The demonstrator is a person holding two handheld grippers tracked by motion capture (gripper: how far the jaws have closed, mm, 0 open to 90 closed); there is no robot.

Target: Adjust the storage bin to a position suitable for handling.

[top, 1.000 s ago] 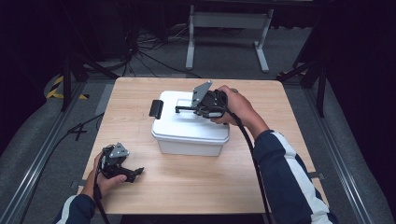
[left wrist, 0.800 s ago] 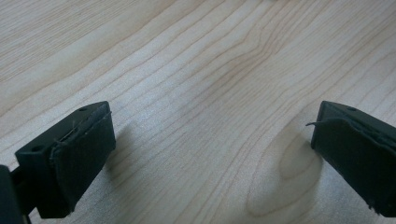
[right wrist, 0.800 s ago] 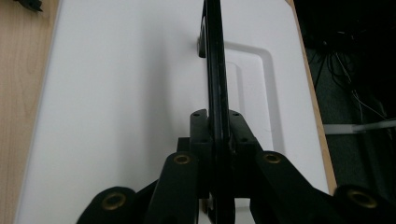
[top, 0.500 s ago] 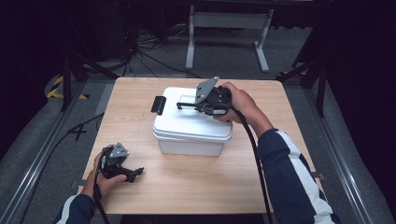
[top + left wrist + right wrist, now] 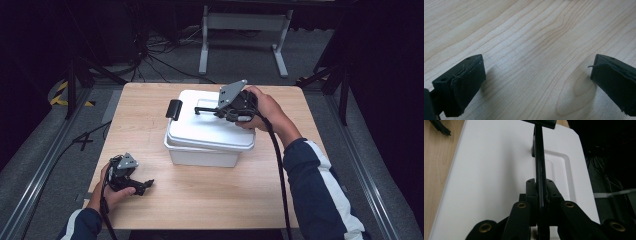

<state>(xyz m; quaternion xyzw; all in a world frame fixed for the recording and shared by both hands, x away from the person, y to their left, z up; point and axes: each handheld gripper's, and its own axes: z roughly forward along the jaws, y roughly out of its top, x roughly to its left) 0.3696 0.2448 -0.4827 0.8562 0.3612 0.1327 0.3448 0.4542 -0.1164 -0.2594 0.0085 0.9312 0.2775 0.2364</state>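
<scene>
Right gripper (image 5: 220, 111) clamped on thin black carry handle (image 5: 539, 162) of white plastic lidded box (image 5: 210, 132), mid-table; lift in hand. Left gripper (image 5: 145, 185) wide open, empty, near-left on wooden table (image 5: 200, 200). Next: steady lift, box level.

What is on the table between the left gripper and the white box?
Nothing: in the high view only bare wooden table lies between the left gripper and the white box. The left gripper view shows bare wood between its open jaws.

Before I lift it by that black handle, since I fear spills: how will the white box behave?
The white box looks like rigid plastic, probably keeping its shape. The right gripper clamps the thin handle, so it may swing. The lid seems askew and might come off alone.
</scene>
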